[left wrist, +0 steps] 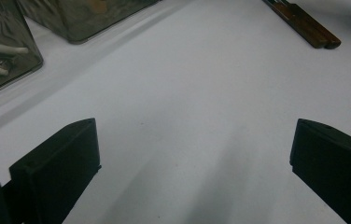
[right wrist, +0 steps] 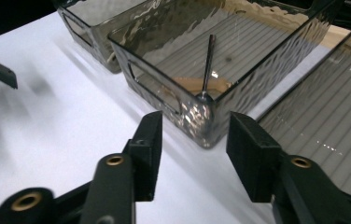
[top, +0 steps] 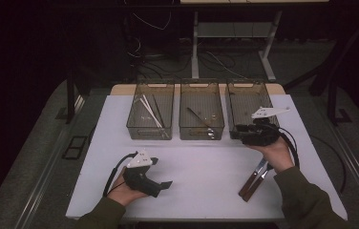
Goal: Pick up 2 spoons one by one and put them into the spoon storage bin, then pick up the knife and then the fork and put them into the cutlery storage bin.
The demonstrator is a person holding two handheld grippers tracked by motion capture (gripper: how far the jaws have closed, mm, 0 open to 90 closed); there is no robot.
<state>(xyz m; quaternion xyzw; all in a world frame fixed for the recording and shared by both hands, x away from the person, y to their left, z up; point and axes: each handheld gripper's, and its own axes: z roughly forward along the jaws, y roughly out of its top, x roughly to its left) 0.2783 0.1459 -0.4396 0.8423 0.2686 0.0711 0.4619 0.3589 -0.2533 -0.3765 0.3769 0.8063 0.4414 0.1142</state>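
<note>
**Two claws over a white table with three smoky bins**

Dark floor and black drapes surround the white table [top: 201, 176], whose matte top is smooth and bare across its middle. Along the far edge stand three rectangular bins of smoky, ripple-textured clear plastic, side by side, each with a slot handle in its short wall. In the left bin [top: 150, 110] lie thin white sticks on a slant; in the middle bin [top: 201, 110] lies a slim metal utensil [right wrist: 207, 65], its shiny shaft leaning into the bin's near corner. Ribbed lines run along the floor of the right bin [top: 247, 102].

Near the right part of the table's near edge lie two knives [top: 255, 179] with dark brown wooden handles and grey blades, close together and parallel. Their long axis runs on a diagonal: handles toward the near edge, blades toward the far right corner, with the blade ends hidden under the person's right hand.

Just beyond those knives, the right claw [right wrist: 193, 140] is held at the near wall of the right bin, pointing toward the middle bin's near corner; its blocky black jaws stand partly apart with nothing between them. At the near left part of the table, the left claw [left wrist: 192, 163] rests low over the surface, its jaws spread wide and empty.
</note>
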